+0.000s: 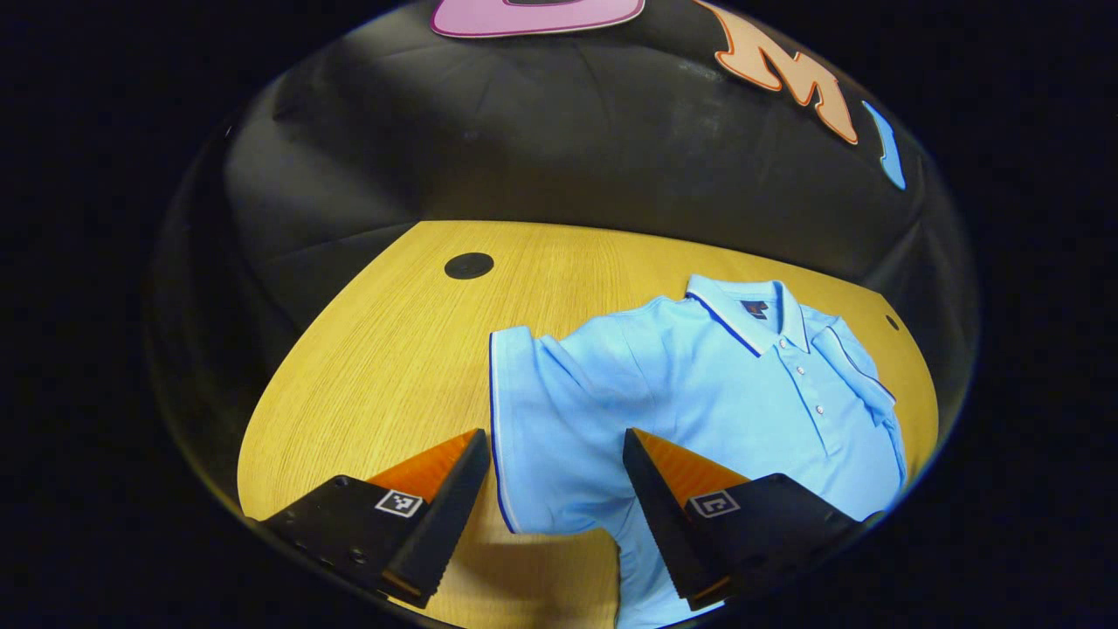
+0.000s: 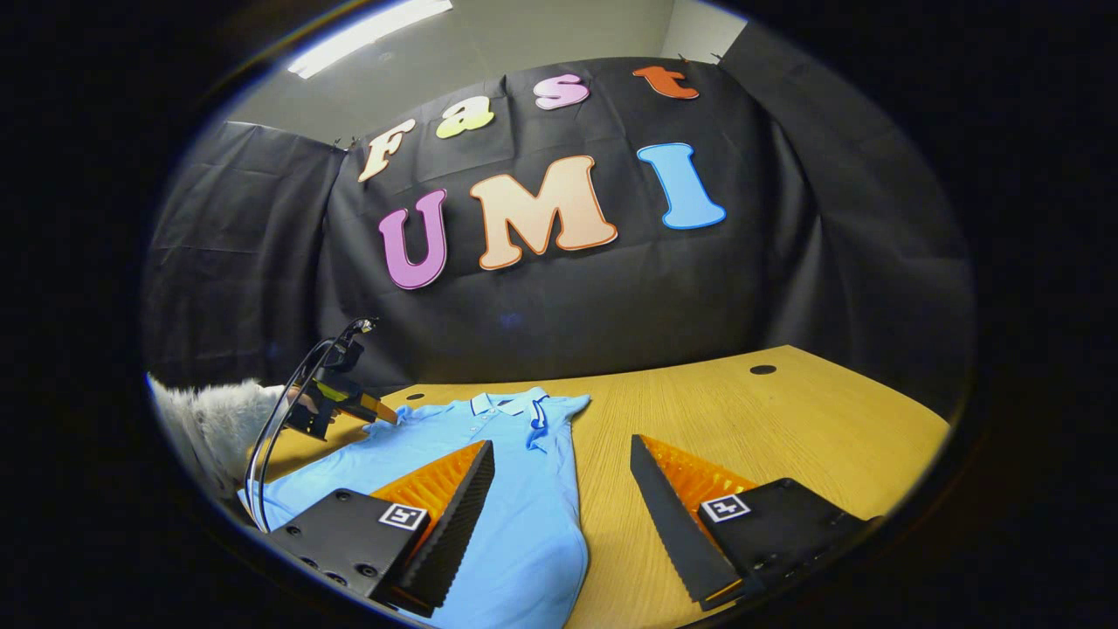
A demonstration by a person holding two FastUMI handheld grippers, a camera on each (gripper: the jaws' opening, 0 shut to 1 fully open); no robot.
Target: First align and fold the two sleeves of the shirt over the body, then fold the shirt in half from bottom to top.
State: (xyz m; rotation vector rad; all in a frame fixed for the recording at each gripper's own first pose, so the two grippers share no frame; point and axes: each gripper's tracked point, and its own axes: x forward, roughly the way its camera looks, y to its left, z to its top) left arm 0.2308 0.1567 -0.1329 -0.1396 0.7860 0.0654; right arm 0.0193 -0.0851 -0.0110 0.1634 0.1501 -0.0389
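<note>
In the left gripper view, the light blue polo shirt point(image 1: 699, 402) lies face up on the wooden table point(image 1: 393, 349), collar toward the black cloth wall. The shirt serves as the landmark. Its sleeve on the near-left side point(image 1: 533, 428) is spread flat and unfolded, while the sleeve on the far side point(image 1: 860, 371) already lies folded in over the body beside the button placket. The left gripper point(image 1: 556, 463) hangs above the spread sleeve with its jaws wide apart and nothing between them, straddling the sleeve's striped hem. A dark round hole point(image 1: 469, 266) sits in the table beyond the shirt's left shoulder.

In the right gripper view, the shirt point(image 2: 515, 489) lies left of centre, and the right gripper point(image 2: 563, 476) hovers over the shirt's right edge, jaws apart and empty, one finger above the fabric and the other above bare table point(image 2: 786, 419). Beyond the shirt's far shoulder the left gripper point(image 2: 384, 411) appears, held by a hand in a pale fuzzy sleeve point(image 2: 210, 428).

The step in hand looks like folding the remaining sleeve. To do it well, I would pinch both layers near the hem, lift only slightly, carry the sleeve across so its edge matches the folded one, and lay it smooth without dragging the body.
</note>
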